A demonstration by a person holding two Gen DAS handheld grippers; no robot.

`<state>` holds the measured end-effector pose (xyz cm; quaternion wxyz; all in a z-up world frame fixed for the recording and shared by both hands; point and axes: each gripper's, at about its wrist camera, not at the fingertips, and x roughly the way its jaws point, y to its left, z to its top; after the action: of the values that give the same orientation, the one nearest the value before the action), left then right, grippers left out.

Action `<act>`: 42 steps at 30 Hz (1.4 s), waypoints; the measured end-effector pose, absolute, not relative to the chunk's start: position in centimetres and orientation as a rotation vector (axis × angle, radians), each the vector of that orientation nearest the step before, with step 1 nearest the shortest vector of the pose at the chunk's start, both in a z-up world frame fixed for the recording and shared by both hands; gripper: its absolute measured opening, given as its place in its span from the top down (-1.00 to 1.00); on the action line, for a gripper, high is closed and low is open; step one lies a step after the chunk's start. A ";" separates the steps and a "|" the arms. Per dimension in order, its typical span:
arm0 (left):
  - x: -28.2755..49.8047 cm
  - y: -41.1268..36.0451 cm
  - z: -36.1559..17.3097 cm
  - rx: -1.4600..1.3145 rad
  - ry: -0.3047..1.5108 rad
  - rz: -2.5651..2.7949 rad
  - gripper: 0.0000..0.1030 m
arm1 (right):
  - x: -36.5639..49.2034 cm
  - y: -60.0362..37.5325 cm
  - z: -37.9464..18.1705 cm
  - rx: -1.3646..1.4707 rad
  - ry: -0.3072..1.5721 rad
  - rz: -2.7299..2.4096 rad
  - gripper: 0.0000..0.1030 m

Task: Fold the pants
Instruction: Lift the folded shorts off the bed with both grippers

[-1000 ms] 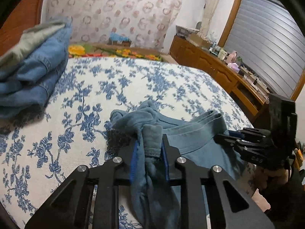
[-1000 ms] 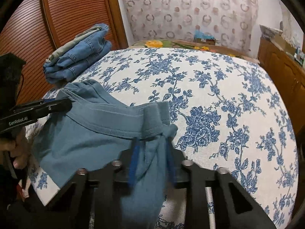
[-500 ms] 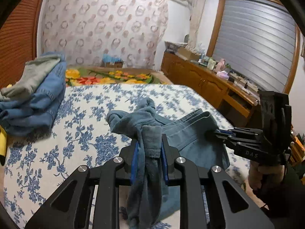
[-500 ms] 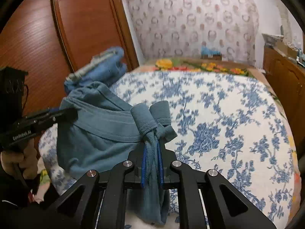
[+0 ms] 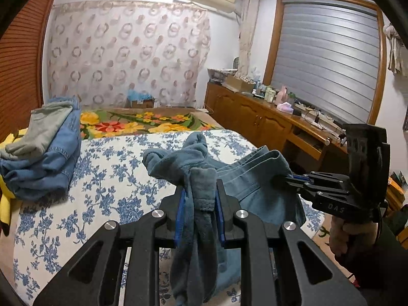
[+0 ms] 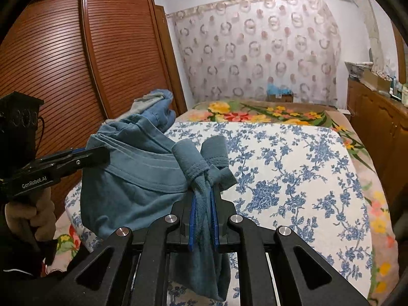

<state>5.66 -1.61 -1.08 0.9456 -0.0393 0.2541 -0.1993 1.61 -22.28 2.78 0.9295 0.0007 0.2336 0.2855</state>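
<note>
Since the earlier frames, both tools have risen: the pants (image 5: pixel 257 186) that lay partly on the bed (image 5: pixel 107 168) now hang in the air between them, and more of the room's upper wall shows in both views.

Left wrist view, left to right. To the left of the left tool (image 5: pixel 199 211) and well apart from it, a stack of folded jeans (image 5: pixel 48 158) rests on the bed's blue-flowered cover. The left tool is closed on a bunched end of the pants waistband; cloth stands up ahead of its fingers and also hangs below them. To the right of this tool the waistband stretches across to the right tool (image 5: pixel 289 178), which is clamped on the waistband's other end. Behind the right tool, a wooden cabinet (image 5: pixel 255 119) runs along the wall.

Right wrist view, left to right. The left tool (image 6: pixel 99 154) enters from the left edge, pinching the waistband edge, in front of a wooden wardrobe (image 6: pixel 76 63). The pants (image 6: pixel 137 176) sag as a wide panel between the two tools, above the near edge of the bed (image 6: pixel 293 178). The right tool (image 6: pixel 203 211) is closed on a gathered knot of the cloth, with a tail hanging beneath its fingers.
</note>
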 end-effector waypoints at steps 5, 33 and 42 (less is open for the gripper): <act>5.4 -2.3 0.2 -0.048 0.491 -0.412 0.57 | 1.0 -22.5 3.6 0.001 0.447 0.581 0.80; 12.5 -0.2 2.1 -0.038 0.512 -0.346 0.58 | 11.8 -18.4 6.2 -0.102 0.432 0.653 0.80; 15.2 3.0 3.6 -0.050 0.508 -0.278 0.58 | 17.0 -15.6 8.4 -0.144 0.405 0.708 0.80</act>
<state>15.16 3.05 3.62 0.9580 -0.0246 0.2505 -0.1371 16.95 -15.62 8.41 0.9154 -0.0700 0.1969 0.3440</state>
